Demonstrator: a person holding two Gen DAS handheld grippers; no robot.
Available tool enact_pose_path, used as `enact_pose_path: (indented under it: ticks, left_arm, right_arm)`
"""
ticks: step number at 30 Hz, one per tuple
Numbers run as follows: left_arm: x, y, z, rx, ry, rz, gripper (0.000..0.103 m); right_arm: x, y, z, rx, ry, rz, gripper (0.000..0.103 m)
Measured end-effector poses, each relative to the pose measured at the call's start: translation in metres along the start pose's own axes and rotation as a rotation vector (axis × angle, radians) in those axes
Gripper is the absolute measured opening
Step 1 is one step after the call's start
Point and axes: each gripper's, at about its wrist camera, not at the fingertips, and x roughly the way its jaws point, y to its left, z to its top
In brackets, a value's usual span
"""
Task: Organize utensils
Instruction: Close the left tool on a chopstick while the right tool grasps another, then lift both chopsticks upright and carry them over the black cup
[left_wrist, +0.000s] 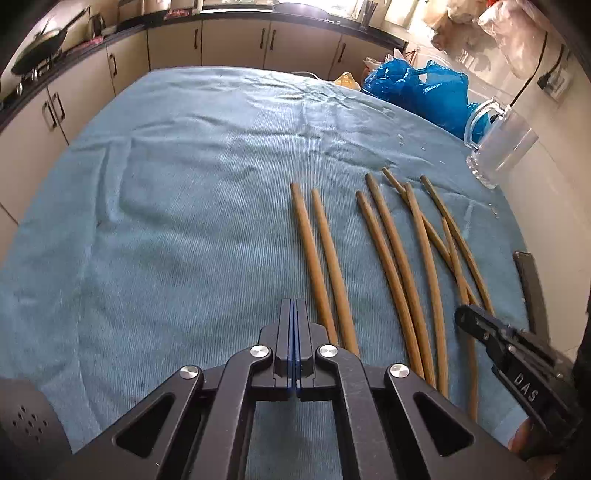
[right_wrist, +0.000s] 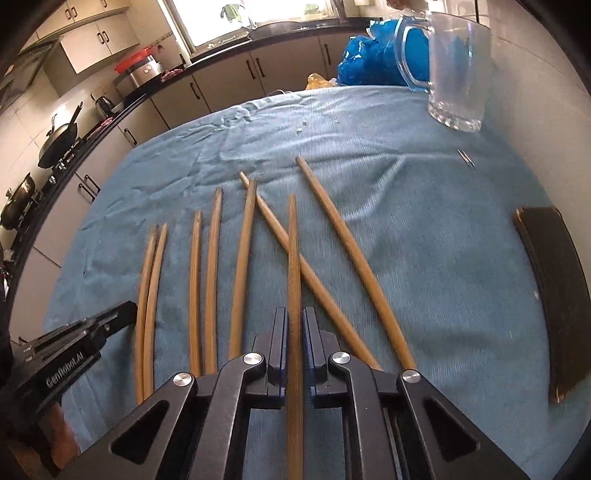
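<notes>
Blue cloth (right_wrist: 424, 229): crossed chopsticks (right_wrist: 314, 280), glass mug (right_wrist: 458, 70), perhaps a board (right_wrist: 554, 295) alongside.

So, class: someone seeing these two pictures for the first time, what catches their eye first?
The row of wooden chopsticks lying on the blue cloth, two of them crossed. The right gripper is shut on one chopstick, in the foreground. A clear glass mug stands at the far right corner.
</notes>
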Motion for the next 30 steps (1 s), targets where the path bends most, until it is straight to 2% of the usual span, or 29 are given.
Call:
enact_pose_path:
  ticks: [5,8,10,13,19,22,24,30]
  left_arm:
    - [-0.01,0.009,-0.004,-0.072,0.007,-0.155,0.0]
    - [-0.009,0.002,0.0,-0.065,-0.002,-0.166,0.0]
    - [-0.006,-0.006,0.001,-0.04,0.0,-0.15,0.0]
    - [-0.001,-0.014,0.002,-0.002,-0.007,-0.065,0.0]
    - [0.005,-0.02,0.008,0.017,0.012,-0.036,0.003]
    - [0.007,-0.017,0.009,-0.014,0.023,-0.071,0.003]
    - [0.01,-0.017,0.011,-0.019,0.024,-0.067,0.005]
    - [0.018,-0.034,0.013,0.066,0.002,0.044,0.009]
  right_arm:
    - [-0.01,-0.01,-0.016,0.013,0.011,0.042,0.009]
    - [-0.013,-0.015,-0.021,0.022,0.009,0.067,0.009]
    - [-0.013,-0.016,-0.022,0.029,0.008,0.077,0.009]
    - [-0.014,-0.018,-0.023,0.041,0.008,0.091,0.009]
    - [-0.016,-0.021,-0.027,0.06,0.001,0.114,0.009]
    - [-0.016,-0.024,-0.027,0.061,0.001,0.123,0.009]
    - [-0.017,-0.025,-0.028,0.064,0.0,0.133,0.009]
    - [-0.017,-0.026,-0.028,0.064,-0.003,0.132,0.009]
